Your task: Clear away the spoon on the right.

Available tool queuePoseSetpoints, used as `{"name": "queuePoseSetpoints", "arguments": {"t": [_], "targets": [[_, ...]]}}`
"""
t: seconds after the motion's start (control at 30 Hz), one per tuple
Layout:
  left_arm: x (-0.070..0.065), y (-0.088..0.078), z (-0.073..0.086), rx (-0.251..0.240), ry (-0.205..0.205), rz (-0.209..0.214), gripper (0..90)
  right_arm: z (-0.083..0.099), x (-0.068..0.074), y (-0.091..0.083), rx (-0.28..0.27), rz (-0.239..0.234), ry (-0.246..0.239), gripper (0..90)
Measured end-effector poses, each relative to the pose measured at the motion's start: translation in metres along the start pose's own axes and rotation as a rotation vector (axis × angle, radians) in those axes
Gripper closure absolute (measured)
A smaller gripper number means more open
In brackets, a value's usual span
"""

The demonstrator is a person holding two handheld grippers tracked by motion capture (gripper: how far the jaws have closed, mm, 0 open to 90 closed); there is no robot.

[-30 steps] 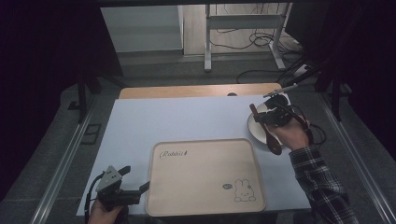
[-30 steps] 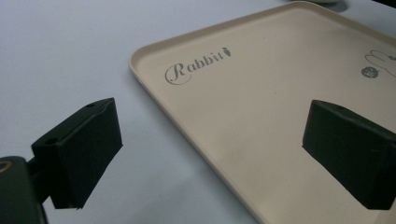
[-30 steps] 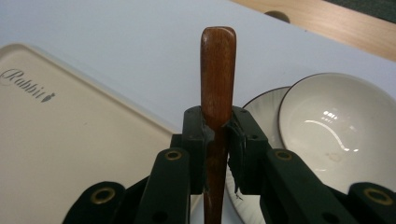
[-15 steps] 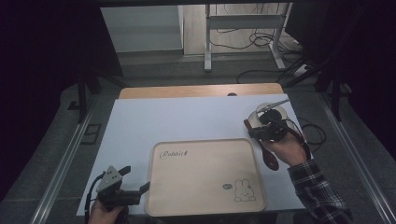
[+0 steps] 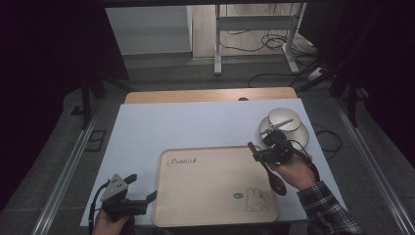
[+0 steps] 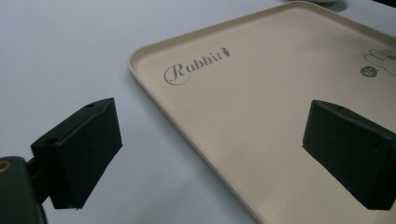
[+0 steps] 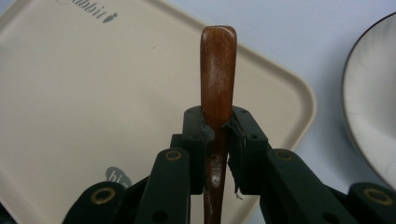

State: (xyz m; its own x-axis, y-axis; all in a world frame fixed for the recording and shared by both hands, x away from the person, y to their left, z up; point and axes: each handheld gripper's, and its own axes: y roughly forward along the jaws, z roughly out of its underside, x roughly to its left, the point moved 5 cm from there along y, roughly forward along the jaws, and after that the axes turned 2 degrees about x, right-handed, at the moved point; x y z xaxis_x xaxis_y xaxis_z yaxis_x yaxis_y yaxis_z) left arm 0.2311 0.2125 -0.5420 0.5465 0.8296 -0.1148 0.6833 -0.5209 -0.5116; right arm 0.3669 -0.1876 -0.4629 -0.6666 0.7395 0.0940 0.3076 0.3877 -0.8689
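Observation:
My right gripper (image 5: pixel 260 155) (image 7: pixel 218 140) is shut on a brown wooden spoon (image 5: pixel 272 174) (image 7: pixel 218 65), gripped partway along its handle. The handle end points out over the right edge of the beige tray (image 5: pixel 210 181) (image 7: pixel 84 93), and the spoon's bowl hangs back beside the hand. The tray has "Rabbit" lettering and a rabbit drawing. My left gripper (image 5: pixel 142 186) (image 6: pixel 210 149) is open by the tray's (image 6: pixel 280 93) near left corner. One of its jaws is over the white tabletop, the other over the tray, with nothing between them.
Stacked pale plates (image 5: pixel 286 125) (image 7: pixel 373 107) sit on the white table mat (image 5: pixel 186 127) just behind my right gripper. A wooden strip (image 5: pixel 205 95) runs along the table's far edge. Cables lie on the floor beyond.
My right hand has carried the spoon left, nearer and lower, from over the plates to the tray's right edge. The left gripper has stayed put.

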Motion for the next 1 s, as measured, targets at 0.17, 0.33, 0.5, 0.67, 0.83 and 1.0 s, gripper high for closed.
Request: {"name": "queuePoseSetpoints", "arguments": {"t": [0.17, 0.33, 0.5, 0.67, 0.83, 1.0], "targets": [[0.000, 0.000, 0.000, 0.000, 0.003, -0.002, 4.3, 0.006, 0.010, 0.008, 0.012, -0.031, 0.009, 78.1], [0.000, 0.000, 0.000, 0.000, 0.000, -0.002, 4.3, 0.013, 0.018, 0.018, 0.033, -0.048, 0.009, 78.1], [0.000, 0.000, 0.000, 0.000, 0.001, -0.002, 4.3, 0.017, 0.020, 0.026, 0.043, -0.062, 0.032, 78.0], [0.000, 0.000, 0.000, 0.000, 0.002, -0.002, 4.4, 0.023, 0.022, 0.037, 0.053, -0.082, 0.046, 78.0], [0.000, 0.000, 0.000, 0.000, 0.001, -0.002, 4.3, 0.026, 0.017, 0.048, 0.048, -0.077, 0.069, 77.8], [0.000, 0.000, 0.000, 0.000, -0.001, -0.001, 4.4, 0.030, 0.009, 0.062, 0.038, -0.066, 0.097, 76.8]]}}
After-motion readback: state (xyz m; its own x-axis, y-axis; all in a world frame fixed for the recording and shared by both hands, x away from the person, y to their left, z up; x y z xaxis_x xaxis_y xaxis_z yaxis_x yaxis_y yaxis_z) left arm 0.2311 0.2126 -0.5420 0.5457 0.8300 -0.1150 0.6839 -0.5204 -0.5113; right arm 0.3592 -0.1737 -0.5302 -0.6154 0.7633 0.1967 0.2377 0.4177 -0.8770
